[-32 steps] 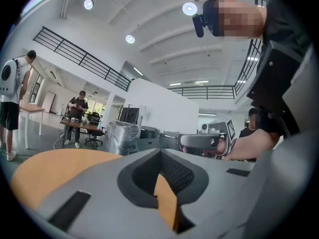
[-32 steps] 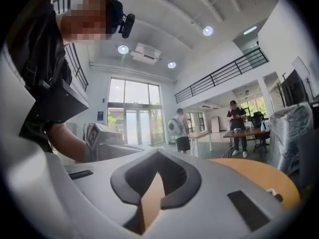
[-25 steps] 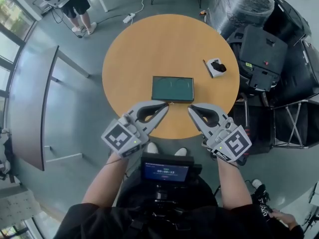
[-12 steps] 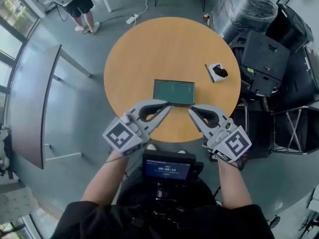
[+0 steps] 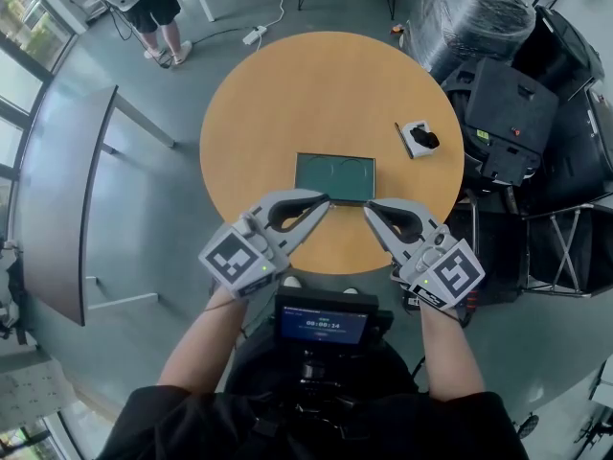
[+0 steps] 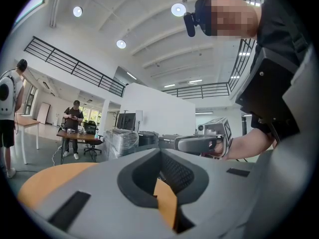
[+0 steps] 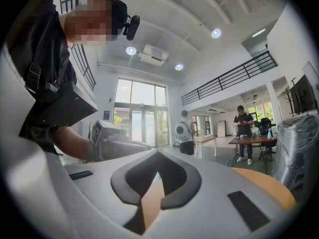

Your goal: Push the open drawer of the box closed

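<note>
A flat dark-green box [image 5: 333, 175] lies in the middle of a round wooden table [image 5: 287, 94]. From above I cannot tell whether its drawer stands out. My left gripper [image 5: 325, 200] is shut, and its tips are at the left part of the box's near edge. My right gripper [image 5: 368, 207] is also shut, with its tips at the near right corner. In the left gripper view the left gripper [image 6: 159, 151] has its jaws together with nothing between them. The right gripper [image 7: 158, 156] looks the same in its own view. The box is hidden in both gripper views.
A small white holder with a black item [image 5: 419, 136] and a thin dark stick [image 5: 400, 132] lie at the table's right edge. Black cases [image 5: 508, 103] and a wrapped bundle [image 5: 476, 8] stand to the right. A person [image 5: 144, 3] stands at the far left. A screen [image 5: 322, 325] hangs at my chest.
The head view has shifted a little, so the table sits slightly lower in the picture. Both grippers stay shut at the box's near edge.
</note>
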Motion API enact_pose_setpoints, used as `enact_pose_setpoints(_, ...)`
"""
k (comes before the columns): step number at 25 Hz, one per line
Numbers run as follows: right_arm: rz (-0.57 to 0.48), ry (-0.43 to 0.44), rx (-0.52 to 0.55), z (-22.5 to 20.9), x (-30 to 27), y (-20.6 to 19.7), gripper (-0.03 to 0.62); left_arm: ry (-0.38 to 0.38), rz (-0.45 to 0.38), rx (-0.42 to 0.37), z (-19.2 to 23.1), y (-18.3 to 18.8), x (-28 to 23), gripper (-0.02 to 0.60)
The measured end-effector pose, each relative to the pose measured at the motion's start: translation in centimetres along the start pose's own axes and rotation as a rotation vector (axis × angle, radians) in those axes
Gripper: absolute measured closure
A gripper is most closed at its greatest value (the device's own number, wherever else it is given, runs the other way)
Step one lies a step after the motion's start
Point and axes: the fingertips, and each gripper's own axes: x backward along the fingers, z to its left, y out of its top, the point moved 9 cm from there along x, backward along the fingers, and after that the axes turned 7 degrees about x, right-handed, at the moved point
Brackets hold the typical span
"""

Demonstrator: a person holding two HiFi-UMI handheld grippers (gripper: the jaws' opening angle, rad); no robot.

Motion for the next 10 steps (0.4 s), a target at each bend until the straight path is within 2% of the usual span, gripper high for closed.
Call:
enact_pose_setpoints(4,-0.002,0.001,-0.004,0.07,-0.12,-0.08,0.591,0.014,0.025,0.016,0.18,0.05,0.18,0.541)
enact_pose_setpoints(10,0.004,0.000,-0.009,0.29,-0.21,0.13,0.591,0.013,0.020,0.012,0.03,0.31,0.56,0.541)
